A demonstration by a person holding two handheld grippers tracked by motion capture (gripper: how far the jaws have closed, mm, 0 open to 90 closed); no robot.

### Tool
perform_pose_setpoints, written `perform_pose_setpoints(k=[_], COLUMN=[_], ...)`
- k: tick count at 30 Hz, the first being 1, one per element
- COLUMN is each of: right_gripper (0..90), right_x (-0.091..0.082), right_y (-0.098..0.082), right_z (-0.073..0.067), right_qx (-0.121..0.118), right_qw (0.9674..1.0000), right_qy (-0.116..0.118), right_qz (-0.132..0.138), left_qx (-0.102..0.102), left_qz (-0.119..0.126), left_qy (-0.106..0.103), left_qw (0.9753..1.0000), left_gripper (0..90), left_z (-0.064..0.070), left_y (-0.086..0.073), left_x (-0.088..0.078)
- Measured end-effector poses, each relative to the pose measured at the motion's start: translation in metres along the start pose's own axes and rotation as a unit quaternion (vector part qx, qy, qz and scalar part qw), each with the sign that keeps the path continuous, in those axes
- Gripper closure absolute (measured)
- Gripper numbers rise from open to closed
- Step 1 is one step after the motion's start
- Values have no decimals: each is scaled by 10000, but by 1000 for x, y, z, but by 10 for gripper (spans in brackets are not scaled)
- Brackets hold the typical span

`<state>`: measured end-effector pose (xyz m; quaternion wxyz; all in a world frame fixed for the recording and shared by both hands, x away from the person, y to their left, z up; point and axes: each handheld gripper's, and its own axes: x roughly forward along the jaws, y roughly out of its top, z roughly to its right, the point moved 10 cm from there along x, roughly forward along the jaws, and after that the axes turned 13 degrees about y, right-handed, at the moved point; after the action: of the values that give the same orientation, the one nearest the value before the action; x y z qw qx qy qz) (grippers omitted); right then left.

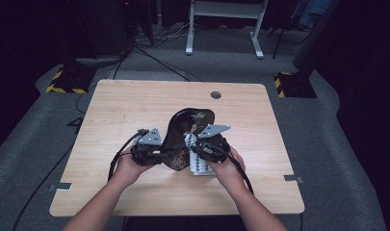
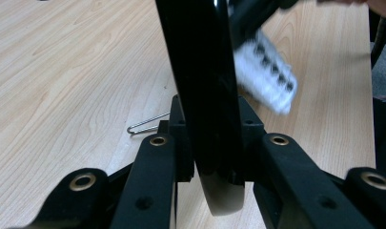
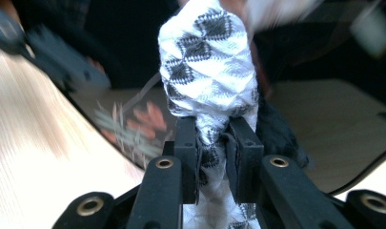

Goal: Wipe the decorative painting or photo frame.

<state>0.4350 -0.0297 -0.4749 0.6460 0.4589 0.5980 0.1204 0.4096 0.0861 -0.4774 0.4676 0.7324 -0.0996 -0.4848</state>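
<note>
Left tool (image 2: 207, 157) pinches the black tray's (image 1: 190, 122) edge; right tool (image 3: 213, 143) pinches a patterned cloth (image 3: 207, 67).

You see a pale wooden desk (image 1: 135, 110) with a round grommet hole (image 1: 215, 95) near its far edge, standing on grey carpet (image 1: 33, 144). A thin wire hook (image 2: 145, 125) lies on the wood. Beyond the desk stand a white frame's legs (image 1: 221, 29), two black bases with yellow-black hazard tape (image 1: 67, 79), and cables (image 1: 154, 53) across the floor.
</note>
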Motion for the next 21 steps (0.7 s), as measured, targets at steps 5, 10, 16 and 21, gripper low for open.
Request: perform_pose_setpoints(k=[5,10,16,21], right_gripper=[772,771,772,772], right_x=[1,-12,-10,7], right_y=[-1,24,21,-4], right_z=[0,-6,-8,-5], right_qx=[34,-133,-116,35], right_qw=[10000,9998,9997,10000], right_qy=[16,4,10,79], right_qz=[-88,153,212,-37], left_qx=[22,9,-4,-29], left_qz=[-12,-21,-29,-25], left_qy=[36,35,31,-1], left_qw=[10000,10000,10000,10000], left_gripper=[760,760,760,761], left_z=[0,0,0,0], left_y=[0,0,0,0], left_x=[0,0,0,0])
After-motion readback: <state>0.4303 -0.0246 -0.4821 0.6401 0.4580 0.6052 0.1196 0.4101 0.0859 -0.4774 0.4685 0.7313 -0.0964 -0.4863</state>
